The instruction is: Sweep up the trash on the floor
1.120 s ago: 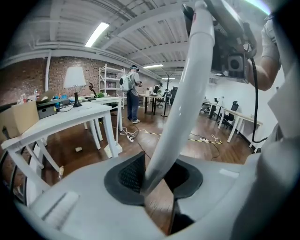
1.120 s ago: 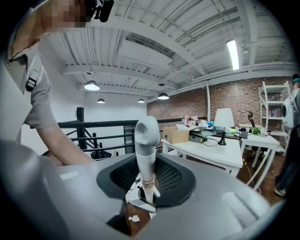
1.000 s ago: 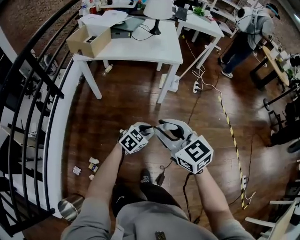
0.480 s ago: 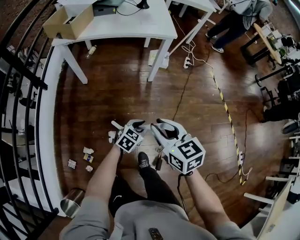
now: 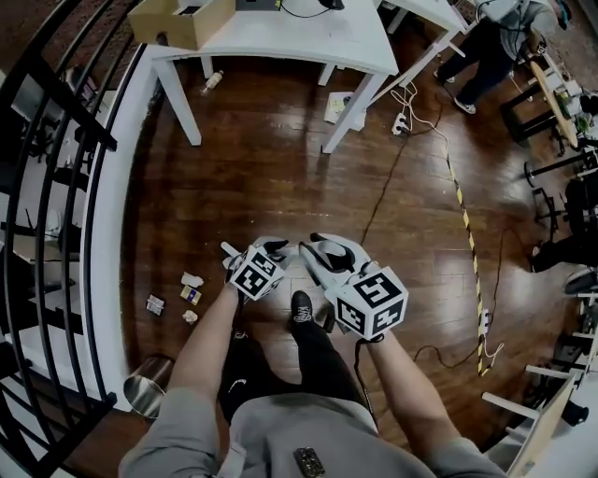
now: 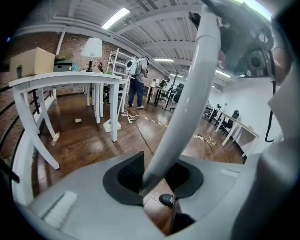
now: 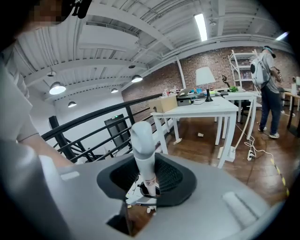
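Small pieces of trash lie on the dark wood floor to the left of my hands, by the white base of the railing. In the head view my left gripper and right gripper hang side by side over the floor, just ahead of the person's black shoe. The left gripper is shut on a long white handle that slants up to the right. The right gripper is shut on a short, round-ended white handle. What is on the lower ends of the handles is hidden.
A black railing runs along the left, with a metal bin at its foot. A white table bearing a cardboard box stands ahead. A cable and striped tape cross the floor on the right, where a person stands.
Both grippers have sunk toward the floor with the handles still between their jaws. The view has tipped down, so the trash now lies closer to the left gripper.
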A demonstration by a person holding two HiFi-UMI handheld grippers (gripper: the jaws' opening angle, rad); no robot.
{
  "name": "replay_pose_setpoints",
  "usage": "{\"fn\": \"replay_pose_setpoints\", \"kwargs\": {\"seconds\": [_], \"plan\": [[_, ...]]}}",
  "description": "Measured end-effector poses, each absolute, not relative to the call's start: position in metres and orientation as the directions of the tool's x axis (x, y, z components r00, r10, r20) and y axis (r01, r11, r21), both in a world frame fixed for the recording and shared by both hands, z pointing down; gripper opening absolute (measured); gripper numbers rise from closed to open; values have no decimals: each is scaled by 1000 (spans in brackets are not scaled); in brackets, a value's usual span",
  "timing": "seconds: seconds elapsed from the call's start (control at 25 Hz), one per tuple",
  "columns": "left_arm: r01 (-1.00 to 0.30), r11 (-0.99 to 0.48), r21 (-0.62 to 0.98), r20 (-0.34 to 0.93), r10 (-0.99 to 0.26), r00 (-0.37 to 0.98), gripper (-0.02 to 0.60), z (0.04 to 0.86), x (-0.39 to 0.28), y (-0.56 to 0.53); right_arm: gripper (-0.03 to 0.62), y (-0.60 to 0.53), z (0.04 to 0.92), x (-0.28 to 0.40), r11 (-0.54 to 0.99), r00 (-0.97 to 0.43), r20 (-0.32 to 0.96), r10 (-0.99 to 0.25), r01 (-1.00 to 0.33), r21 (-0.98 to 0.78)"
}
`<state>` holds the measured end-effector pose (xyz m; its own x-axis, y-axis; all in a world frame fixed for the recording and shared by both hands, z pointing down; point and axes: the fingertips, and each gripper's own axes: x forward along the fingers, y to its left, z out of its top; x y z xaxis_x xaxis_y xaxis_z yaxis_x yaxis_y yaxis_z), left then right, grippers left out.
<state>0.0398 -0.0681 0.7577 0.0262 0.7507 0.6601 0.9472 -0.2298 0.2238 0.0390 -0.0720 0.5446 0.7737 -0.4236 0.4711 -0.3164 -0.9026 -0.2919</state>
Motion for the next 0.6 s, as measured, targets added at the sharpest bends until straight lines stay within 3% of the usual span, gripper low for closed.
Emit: {"fn": "replay_pose_setpoints", "kwargs": {"seconds": [0.6], "plan": [[894, -409, 181, 717, 678, 165, 106, 757, 68, -265, 98, -259, 546, 65, -779, 637, 449, -627, -531, -333]]}}
